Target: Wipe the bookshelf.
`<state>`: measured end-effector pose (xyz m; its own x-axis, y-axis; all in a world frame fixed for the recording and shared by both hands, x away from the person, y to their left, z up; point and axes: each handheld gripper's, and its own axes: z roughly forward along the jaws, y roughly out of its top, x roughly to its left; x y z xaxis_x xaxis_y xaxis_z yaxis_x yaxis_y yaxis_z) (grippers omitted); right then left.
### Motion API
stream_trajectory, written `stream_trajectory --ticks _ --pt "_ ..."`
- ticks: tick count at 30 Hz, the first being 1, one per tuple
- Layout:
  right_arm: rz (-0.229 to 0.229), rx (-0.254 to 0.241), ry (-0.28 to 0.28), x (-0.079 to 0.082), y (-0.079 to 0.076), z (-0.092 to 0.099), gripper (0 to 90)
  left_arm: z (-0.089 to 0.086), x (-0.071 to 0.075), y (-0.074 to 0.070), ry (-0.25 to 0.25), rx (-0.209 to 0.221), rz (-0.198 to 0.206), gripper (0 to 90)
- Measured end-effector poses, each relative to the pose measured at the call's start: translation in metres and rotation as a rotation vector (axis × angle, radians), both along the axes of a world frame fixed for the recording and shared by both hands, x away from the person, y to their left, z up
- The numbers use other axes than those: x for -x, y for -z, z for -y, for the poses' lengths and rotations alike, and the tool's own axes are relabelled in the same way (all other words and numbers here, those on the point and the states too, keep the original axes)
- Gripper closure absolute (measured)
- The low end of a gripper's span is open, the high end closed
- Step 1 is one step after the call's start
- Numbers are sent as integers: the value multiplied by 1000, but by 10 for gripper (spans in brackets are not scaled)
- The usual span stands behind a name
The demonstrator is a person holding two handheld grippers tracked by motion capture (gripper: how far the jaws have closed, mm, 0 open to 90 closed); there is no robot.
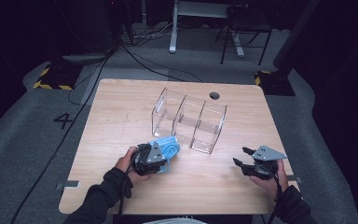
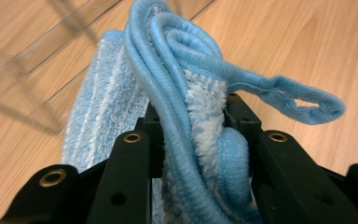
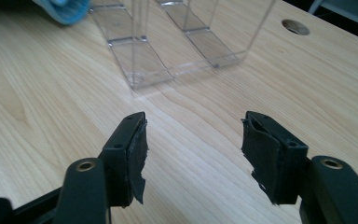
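A folded light blue microfibre cloth with a hanging loop is clamped between the jaws of my left gripper. In the high view the left gripper holds that cloth just in front of the clear three-compartment box, near its front left corner. My right gripper stands open at the table's front right, with bare wood between its torn black pads. The right gripper points toward the clear box, and a bit of the blue cloth shows at the top left.
The wooden table has a round cable hole behind the box. All three compartments of the box look empty. Cables and desk legs lie on the grey floor beyond the far edge.
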<state>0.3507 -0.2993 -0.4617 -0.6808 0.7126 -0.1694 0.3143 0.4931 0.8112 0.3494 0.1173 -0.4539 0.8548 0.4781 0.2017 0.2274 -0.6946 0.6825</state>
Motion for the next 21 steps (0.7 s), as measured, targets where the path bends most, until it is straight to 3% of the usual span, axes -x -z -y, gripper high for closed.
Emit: stream_trajectory --ticks 6,8,10,11,13,21 --pt "-5 19 36 -2 2 8 397 -44 -2 -2 -130 9 23 677" --pt "-7 21 43 -2 3 10 396 -57 -3 -2 -178 -18 39 676" --pt "-12 21 52 -2 4 11 396 -73 -5 0 -228 -15 43 676" --pt "-12 21 52 -2 4 11 396 -73 -5 0 -228 -15 43 676" --pt "-14 17 56 -3 4 12 394 -85 -8 4 -293 -24 55 675" --pt "-26 36 53 -4 7 10 383 -109 -20 22 -365 -41 -6 657"
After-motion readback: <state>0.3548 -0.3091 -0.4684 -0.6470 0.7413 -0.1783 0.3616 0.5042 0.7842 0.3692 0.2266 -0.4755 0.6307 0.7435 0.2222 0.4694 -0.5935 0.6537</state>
